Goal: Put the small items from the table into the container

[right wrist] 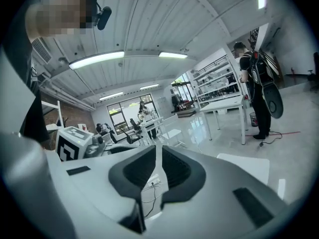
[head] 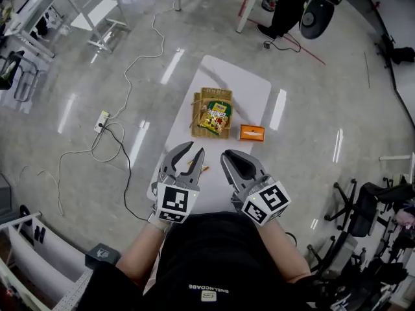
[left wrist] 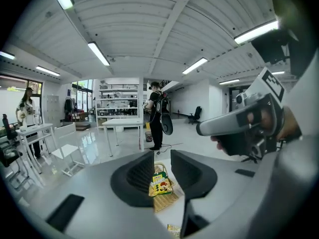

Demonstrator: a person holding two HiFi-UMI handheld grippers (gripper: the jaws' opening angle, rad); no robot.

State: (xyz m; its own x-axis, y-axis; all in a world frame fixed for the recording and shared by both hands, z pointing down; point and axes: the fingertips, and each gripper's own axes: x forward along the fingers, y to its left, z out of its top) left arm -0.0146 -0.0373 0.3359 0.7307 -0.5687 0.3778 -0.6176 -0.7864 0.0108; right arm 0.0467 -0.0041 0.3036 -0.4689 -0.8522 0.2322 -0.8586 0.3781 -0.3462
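Note:
A white table point(head: 228, 78) holds a woven basket point(head: 198, 127) with a green and yellow snack packet point(head: 217, 115) lying in it. An orange box point(head: 251, 132) sits right of the basket. A small yellowish wrapper point(head: 200, 168) lies on the near end of the table, beside my left gripper point(head: 192, 148). That gripper is raised off the table, open, with nothing between its pads. Its own view looks through the gap to the packet point(left wrist: 160, 184) and basket point(left wrist: 168, 203). My right gripper point(head: 228, 155) hovers alongside. Only a thin slit point(right wrist: 158, 151) shows between its pads, and nothing is in it.
A power strip point(head: 102, 120) with trailing cables lies on the floor left of the table. A person point(head: 292, 5) stands beyond the far end. Office chairs point(head: 363, 206) crowd the right side. White desks and a chair point(head: 97, 18) stand at the upper left.

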